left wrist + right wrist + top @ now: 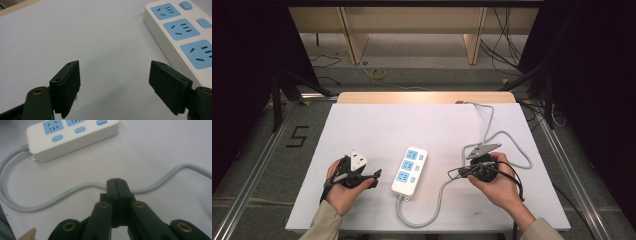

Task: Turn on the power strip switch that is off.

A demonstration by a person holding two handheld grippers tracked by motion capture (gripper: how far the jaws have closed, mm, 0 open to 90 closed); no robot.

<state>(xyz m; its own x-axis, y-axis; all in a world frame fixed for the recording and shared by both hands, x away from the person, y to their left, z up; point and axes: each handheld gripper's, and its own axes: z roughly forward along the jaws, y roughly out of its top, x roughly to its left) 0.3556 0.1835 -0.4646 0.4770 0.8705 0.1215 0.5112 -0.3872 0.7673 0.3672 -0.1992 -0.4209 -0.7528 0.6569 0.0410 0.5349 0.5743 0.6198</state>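
With no step begun, the left gripper (113,85), jaws spread, and the right gripper (116,185), jaws pressed together on nothing, flank the power strip (410,170), so the next move probably calls for closing in on it.

you wear light beige sleeves on both forearms. your left gripper (354,172) is black, topped by a pale three-cornered plate; its jaws are flat dark-green pads with small screw holes and brass rivets. your right gripper (482,167) matches it, with a grey plate, brass rivets and black cable trailing.
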